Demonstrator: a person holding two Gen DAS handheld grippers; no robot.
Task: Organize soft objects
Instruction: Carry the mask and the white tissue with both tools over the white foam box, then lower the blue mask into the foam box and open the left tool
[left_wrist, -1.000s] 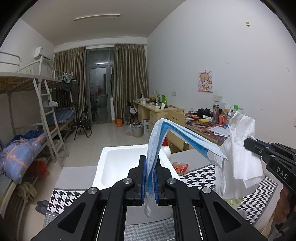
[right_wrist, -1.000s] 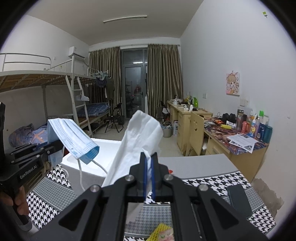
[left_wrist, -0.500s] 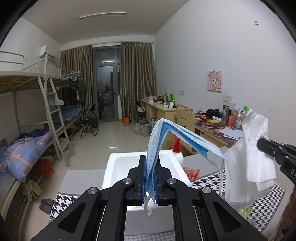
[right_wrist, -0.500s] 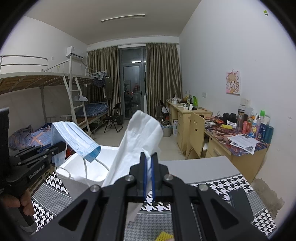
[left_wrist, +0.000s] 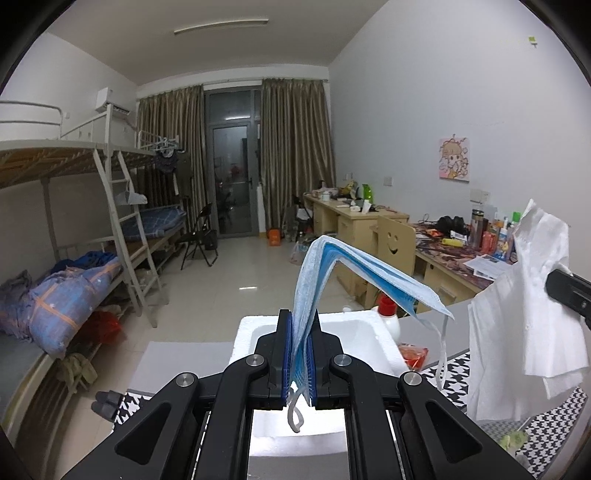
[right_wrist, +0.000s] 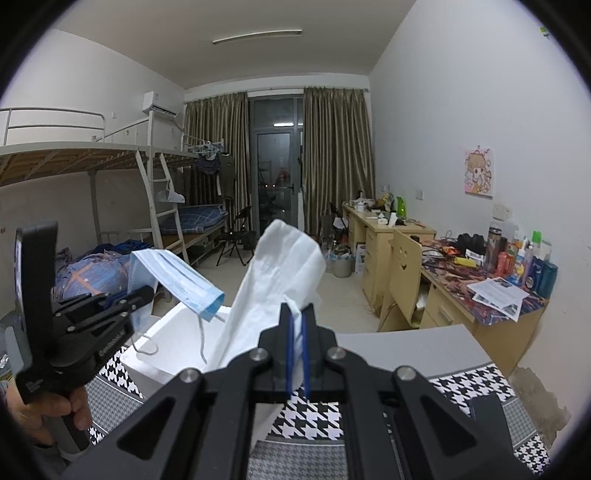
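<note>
My left gripper (left_wrist: 300, 354) is shut on a blue face mask (left_wrist: 354, 273) that stands up, folds over to the right and trails its ear loops. The same mask (right_wrist: 177, 277) shows in the right wrist view, held in the left gripper (right_wrist: 142, 295) over the white foam box (right_wrist: 173, 332). My right gripper (right_wrist: 297, 350) is shut on a white paper tissue (right_wrist: 273, 280) that rises from the pads. That tissue (left_wrist: 524, 317) hangs at the right of the left wrist view. The foam box (left_wrist: 362, 332) lies just beyond the left gripper.
A houndstooth cloth (right_wrist: 469, 384) covers the table. A red-capped white bottle (left_wrist: 388, 314) and a red packet (left_wrist: 413, 354) sit beside the box. A hand (right_wrist: 44, 410) holds the left gripper's handle. Bunk beds (left_wrist: 74, 229) stand left, cluttered desks (right_wrist: 480, 280) right.
Both grippers have drifted sideways with their loads; the foam box now sits more to the right in the left wrist view and closer to the tissue in the right wrist view. Both grips are unchanged.
</note>
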